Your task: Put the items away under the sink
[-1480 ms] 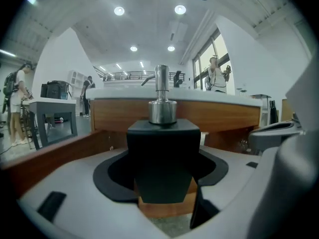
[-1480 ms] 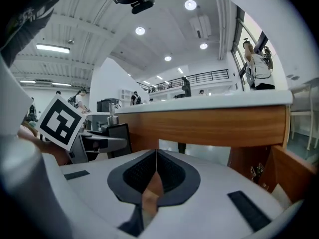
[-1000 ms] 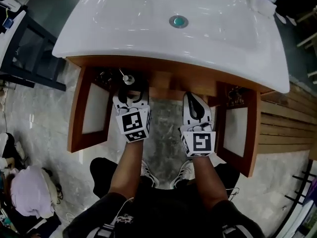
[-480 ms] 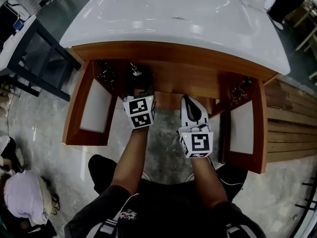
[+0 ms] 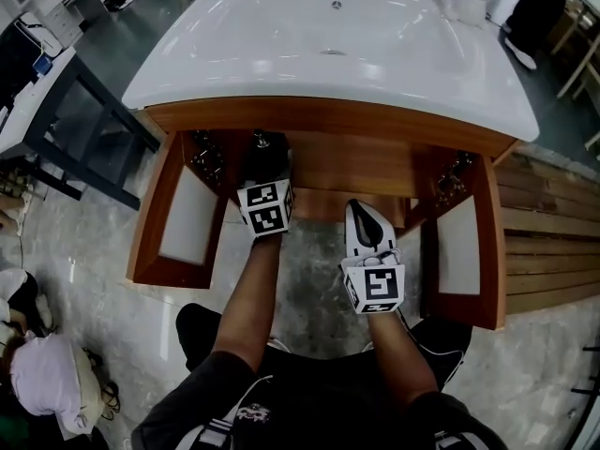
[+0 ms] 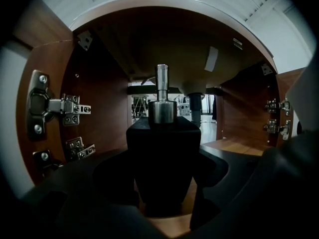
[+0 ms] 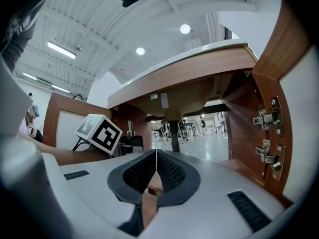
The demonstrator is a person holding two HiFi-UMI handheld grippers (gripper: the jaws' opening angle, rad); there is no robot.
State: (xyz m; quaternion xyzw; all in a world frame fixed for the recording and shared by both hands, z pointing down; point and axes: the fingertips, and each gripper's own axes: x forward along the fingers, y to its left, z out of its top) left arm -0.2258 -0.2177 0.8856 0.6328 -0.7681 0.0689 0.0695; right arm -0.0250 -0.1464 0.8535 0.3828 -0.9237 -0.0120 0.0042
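Note:
A black bottle [image 6: 163, 148] with a silver pump top [image 6: 162, 106] stands upright between the jaws of my left gripper [image 6: 164, 188], which is shut on it. In the head view my left gripper [image 5: 264, 178] reaches into the open cabinet [image 5: 309, 162] under the white sink [image 5: 281, 54], with the pump top [image 5: 260, 142] just under the counter edge. My right gripper [image 5: 362, 216] hangs in front of the cabinet opening, shut with nothing in it. In the right gripper view its jaws [image 7: 156, 166] meet, and the bottle [image 7: 130, 142] shows to the left.
Both cabinet doors stand open: the left door [image 5: 186, 216] and the right door [image 5: 459, 247], with metal hinges [image 6: 50, 106] on the side walls. A drain pipe [image 6: 195, 106] hangs mid-cabinet. A dark table [image 5: 56, 92] stands at the left, wooden slats [image 5: 544, 242] at the right.
My left gripper has carried the bottle forward, deeper under the sink. The right gripper has stayed near the opening, shut.

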